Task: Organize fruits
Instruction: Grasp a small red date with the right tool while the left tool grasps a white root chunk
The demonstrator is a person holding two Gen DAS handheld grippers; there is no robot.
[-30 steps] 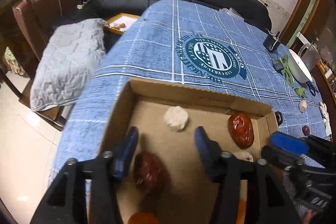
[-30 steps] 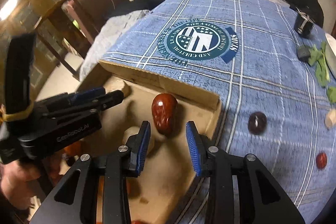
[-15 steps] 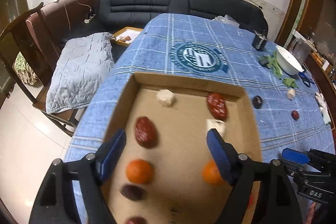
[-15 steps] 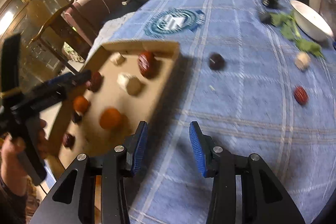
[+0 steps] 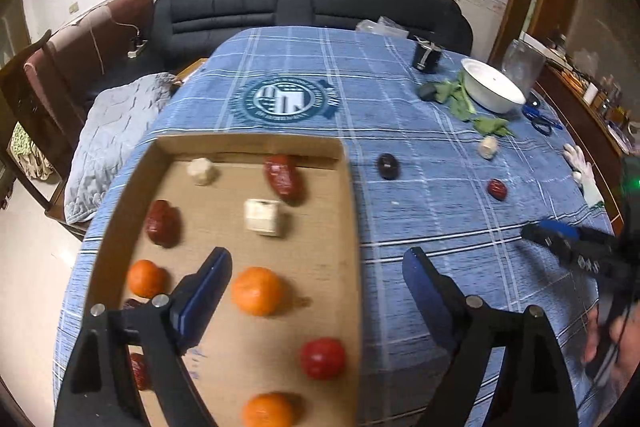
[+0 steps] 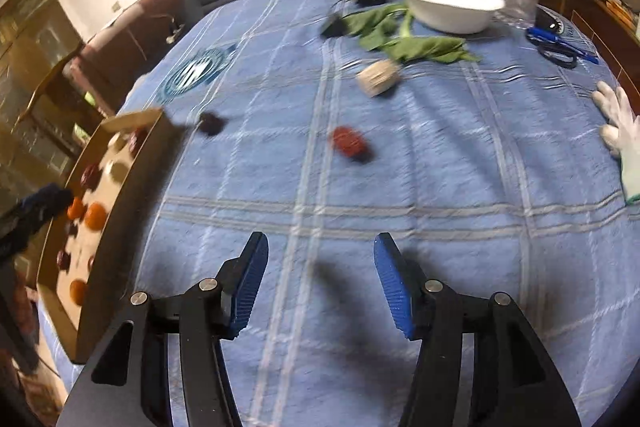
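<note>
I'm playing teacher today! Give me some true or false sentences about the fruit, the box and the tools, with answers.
1. Both tools are empty. True: the left tool and the right tool are open and hold nothing.
2. The box holds only oranges. False: it also holds red fruits and pale chunks.
3. A red fruit lies on the tablecloth outside the box. True.
4. The white bowl sits inside the box. False: it stands on the tablecloth, near the green leaves.

No legible text is found; lettering ringing the round emblem (image 5: pixel 291 101) on the tablecloth (image 5: pixel 400 131) is blurred.
</note>
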